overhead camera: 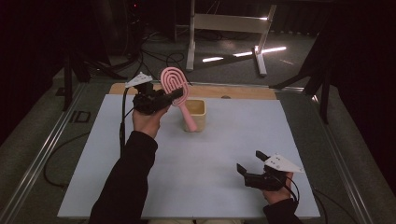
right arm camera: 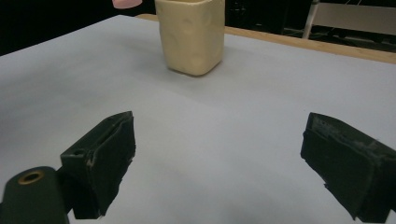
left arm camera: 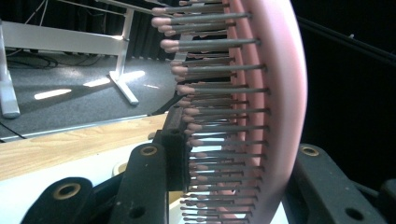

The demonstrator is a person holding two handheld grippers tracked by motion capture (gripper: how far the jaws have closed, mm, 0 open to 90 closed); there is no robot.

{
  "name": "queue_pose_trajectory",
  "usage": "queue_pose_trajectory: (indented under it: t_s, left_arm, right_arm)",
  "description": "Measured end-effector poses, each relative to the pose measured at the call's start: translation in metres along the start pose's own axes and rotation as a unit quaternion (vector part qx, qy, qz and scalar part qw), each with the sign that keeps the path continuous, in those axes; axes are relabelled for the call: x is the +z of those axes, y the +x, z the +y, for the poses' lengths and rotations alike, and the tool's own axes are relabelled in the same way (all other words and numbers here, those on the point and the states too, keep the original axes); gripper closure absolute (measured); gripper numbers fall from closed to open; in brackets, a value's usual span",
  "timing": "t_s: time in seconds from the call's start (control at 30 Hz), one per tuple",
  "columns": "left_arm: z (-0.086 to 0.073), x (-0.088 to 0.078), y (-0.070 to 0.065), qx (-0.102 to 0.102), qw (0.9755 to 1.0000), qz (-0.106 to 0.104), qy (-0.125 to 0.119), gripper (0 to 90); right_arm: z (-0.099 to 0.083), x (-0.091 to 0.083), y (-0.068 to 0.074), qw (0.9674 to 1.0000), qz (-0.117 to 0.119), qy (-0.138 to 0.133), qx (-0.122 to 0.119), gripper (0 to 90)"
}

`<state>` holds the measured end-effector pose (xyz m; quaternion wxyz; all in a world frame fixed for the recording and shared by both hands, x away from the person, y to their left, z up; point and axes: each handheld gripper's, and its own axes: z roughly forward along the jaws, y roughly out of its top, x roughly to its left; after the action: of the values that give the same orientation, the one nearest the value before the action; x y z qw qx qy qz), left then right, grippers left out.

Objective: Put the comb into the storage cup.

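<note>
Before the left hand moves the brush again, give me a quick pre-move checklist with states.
1. Left gripper clamped on the pink hairbrush: ok, jaws closed across the brush head.
2. Grip is secure: cannot tell; in the left gripper view one jaw sits among the bristles, which could slip.
3. Brush handle relative to the cream cup: cannot tell; the handle overlaps the cup's front, inside or outside is unclear.
4. Cup upright: ok.
5. Right gripper out of the way: ok, open, low over the table, near the front edge.
6. Table between cup and right gripper free: ok.
</note>
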<state>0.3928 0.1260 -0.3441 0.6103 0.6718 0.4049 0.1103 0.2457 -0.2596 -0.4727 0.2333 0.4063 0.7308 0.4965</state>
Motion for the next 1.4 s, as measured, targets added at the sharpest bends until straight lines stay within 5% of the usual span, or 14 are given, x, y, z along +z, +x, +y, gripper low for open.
queue_pose_trajectory:
  t_s: [1.4]
  left_arm:
    - [0.017,0.018,0.010,0.012,0.9991,0.042,-0.003,64.0]
  right_arm:
    - [-0.001,0.001,-0.001,1.0000,0.000,-0.001,0.003,9.9]
